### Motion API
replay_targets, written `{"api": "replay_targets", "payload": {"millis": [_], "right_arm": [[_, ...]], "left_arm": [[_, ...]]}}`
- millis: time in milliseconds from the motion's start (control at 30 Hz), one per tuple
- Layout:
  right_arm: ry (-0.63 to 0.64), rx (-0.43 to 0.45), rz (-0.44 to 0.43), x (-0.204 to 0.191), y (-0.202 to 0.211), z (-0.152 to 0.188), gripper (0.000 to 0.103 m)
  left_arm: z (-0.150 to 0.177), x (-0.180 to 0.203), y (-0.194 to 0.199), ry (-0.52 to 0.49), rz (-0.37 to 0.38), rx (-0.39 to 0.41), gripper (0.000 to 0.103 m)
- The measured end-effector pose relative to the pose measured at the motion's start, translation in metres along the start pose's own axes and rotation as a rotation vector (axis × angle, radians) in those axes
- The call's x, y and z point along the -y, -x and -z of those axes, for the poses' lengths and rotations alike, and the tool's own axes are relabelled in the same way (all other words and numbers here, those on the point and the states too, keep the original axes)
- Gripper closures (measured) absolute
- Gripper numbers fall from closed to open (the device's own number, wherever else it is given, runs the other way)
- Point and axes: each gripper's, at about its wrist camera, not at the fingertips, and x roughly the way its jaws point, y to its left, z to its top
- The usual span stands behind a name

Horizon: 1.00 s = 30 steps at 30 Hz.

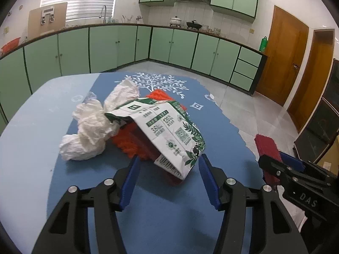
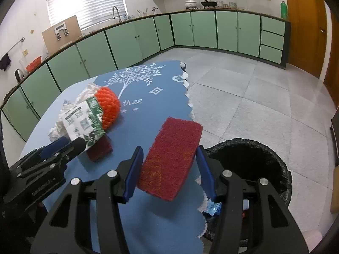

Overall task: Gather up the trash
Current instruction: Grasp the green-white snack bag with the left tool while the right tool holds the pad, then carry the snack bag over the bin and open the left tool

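Right claw (image 2: 169, 165) is gripping a dark red scouring pad (image 2: 171, 158) between its blue fingers, holding it lifted above the bench's right edge; the black-lined trash bin (image 2: 250, 163) is standing on the floor just right of it, with some scraps apparently already sitting inside. Left claw (image 1: 169, 177) is hovering with jaws wide, holding nothing, its fingers flanking the near end of a flattened green-and-white carton (image 1: 167, 135). The carton is lying across an orange knitted scrubber (image 1: 127, 141) and a second dark red pad (image 2: 99, 150); crumpled white tissue (image 1: 89, 131) is touching the pile on its left. Judging progress: early to middle, with one pad about to be dropped in and carton, scrubber, second pad and tissue all waiting on the bench. The bench (image 1: 27, 139) is pale blue, carrying a darker blue cloth (image 2: 152, 105) with a white tree print and scalloped edge. Beyond: grey tiled floor, green cabinets (image 1: 118, 44) curving along the far wall, sink, blinds, wooden doors at far right.
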Motion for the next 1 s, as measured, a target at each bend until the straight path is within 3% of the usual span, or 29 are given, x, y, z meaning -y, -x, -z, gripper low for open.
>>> {"api": "replay_targets", "payload": {"millis": [233,300,400,600,1000], "right_arm": [[-0.008,-0.011,0.008,0.007,-0.007,0.000,0.053],[-0.010,-0.013,0.009,0.007,-0.008,0.000,0.053],[-0.004,-0.012,0.013,0.006,-0.007,-0.001,0.053],[0.007,0.006,0.013,0.002,0.003,-0.003,0.053],[0.008,0.080,0.008,0.003,0.050,-0.010,0.053]], "left_arm": [[-0.004,0.005,-0.006,0.022,0.007,0.010,0.066],[-0.007,0.006,-0.005,0.024,0.006,0.024,0.080],[-0.009,0.007,-0.001,0.029,0.030,0.040,0.093],[-0.008,0.011,0.018,0.019,0.052,0.072,0.099],[0.000,0.027,0.062,-0.020,0.114,0.130,0.099]]}}
